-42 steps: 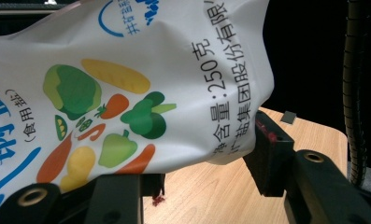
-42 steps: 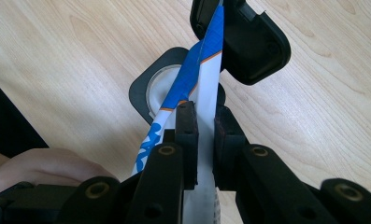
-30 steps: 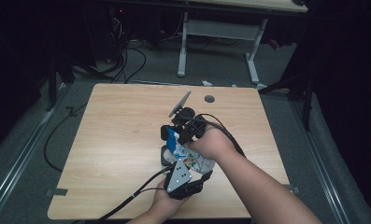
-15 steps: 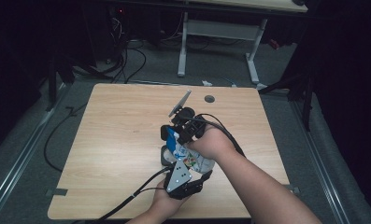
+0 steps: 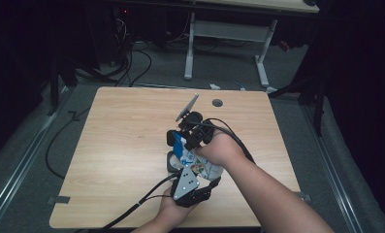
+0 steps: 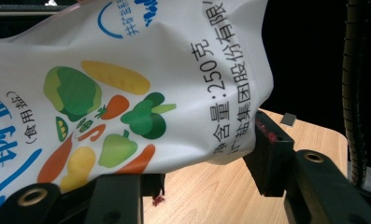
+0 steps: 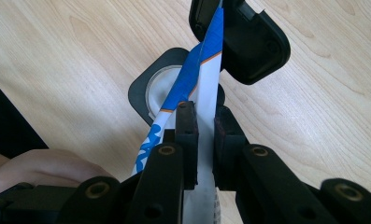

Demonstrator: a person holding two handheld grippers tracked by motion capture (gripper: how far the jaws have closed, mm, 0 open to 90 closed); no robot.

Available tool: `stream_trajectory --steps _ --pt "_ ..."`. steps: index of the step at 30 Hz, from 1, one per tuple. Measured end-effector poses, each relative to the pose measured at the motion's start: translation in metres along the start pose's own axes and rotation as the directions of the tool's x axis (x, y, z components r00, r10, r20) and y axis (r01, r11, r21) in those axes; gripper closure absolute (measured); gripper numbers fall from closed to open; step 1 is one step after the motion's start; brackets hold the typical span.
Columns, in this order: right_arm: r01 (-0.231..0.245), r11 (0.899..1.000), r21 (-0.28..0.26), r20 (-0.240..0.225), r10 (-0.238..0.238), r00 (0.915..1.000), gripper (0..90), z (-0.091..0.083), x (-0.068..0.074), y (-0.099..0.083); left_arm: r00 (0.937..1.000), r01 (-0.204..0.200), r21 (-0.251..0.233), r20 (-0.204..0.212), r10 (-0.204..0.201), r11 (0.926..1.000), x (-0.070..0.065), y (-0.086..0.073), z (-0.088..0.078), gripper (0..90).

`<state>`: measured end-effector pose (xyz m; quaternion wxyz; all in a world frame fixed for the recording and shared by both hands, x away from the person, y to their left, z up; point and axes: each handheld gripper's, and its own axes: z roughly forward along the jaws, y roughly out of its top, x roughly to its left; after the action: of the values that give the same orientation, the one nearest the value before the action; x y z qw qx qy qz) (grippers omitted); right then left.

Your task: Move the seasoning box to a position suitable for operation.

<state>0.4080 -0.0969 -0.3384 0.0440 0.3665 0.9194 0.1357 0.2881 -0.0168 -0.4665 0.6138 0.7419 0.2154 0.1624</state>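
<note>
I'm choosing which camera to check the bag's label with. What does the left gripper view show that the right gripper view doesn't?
Left gripper view: the bag's printed face, with vegetable pictures and lettering, between the left gripper's jaws. Right gripper view: the bag edge-on, its blue-and-white edge pinched by the right gripper, with a black container with a pale round inside on the table behind it. Shared: the bag and the wooden table.

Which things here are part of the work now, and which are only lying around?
In the work:
- salt bag
- left gripper, holding the bag's body
- right gripper, pinching the bag's top edge
- black round container under the bag

Lying about:
- cables on the floor
- white desk frame behind
</note>
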Motion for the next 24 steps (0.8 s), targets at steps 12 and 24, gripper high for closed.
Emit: stream_trajectory --steps 12,24 --pt "0.012 1.000 -0.007 -0.003 -0.012 0.9999 82.9 -0.0009 -0.0009 0.0009 1.0000 -0.007 0.002 -0.001 0.007 1.0000 0.0008 0.0008 -0.0011 54.1" --pt "0.000 1.000 -0.003 -0.010 0.000 1.0000 82.9 0.0006 -0.0009 0.0000 1.0000 -0.008 0.007 -0.001 0.008 0.9999 0.0003 0.0000 -0.0011 54.1"
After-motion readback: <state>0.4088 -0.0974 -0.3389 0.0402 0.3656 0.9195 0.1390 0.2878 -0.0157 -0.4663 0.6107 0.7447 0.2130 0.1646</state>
